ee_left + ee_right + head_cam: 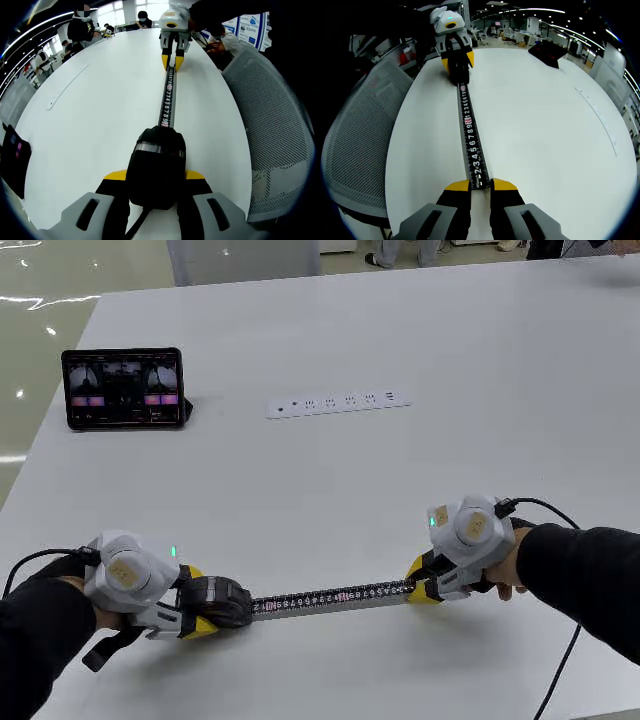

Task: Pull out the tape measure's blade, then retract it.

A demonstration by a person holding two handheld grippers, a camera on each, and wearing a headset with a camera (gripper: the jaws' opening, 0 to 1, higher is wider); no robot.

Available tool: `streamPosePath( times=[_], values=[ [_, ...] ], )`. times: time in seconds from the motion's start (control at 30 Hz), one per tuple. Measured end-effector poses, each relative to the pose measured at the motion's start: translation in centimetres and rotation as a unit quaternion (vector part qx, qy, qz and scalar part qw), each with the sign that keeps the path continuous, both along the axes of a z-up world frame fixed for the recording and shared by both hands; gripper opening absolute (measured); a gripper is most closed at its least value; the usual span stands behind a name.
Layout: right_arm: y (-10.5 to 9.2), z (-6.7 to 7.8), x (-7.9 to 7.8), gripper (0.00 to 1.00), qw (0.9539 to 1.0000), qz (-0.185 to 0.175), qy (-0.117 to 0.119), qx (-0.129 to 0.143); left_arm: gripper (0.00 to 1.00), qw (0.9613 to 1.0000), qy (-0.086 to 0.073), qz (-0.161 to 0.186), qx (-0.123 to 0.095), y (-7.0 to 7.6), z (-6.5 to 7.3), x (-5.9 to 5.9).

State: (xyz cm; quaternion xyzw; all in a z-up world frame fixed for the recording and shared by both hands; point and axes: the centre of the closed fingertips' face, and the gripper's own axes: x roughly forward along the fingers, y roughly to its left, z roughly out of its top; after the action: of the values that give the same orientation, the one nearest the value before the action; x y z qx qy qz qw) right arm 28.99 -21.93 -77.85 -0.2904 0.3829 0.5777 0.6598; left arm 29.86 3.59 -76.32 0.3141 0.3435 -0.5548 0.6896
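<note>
Two grippers, head view: left gripper clamps tape measure case on table; right gripper pinches extended blade at its end. Left gripper view: case rigid, best held by flanks. Right gripper view: blade thin, springy, probably slippery.

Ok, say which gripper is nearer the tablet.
Left. The left gripper, holding the tape measure case, is on the tablet's side; the right gripper, on the blade tip, is farther.

My white, yellow-tipped left gripper and right gripper: both clamped, low, facing each other, well apart.
</note>
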Motion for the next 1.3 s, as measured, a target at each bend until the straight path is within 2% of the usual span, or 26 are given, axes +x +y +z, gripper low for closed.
streamPosePath(
  times=[1.3],
  values=[
    [-1.3,0.0,0.0,0.1,0.9998,-0.018,0.009,0.0,0.32,1.0,-0.002,-0.002,-0.003,-0.2,0.1,-0.1]
  ],
)
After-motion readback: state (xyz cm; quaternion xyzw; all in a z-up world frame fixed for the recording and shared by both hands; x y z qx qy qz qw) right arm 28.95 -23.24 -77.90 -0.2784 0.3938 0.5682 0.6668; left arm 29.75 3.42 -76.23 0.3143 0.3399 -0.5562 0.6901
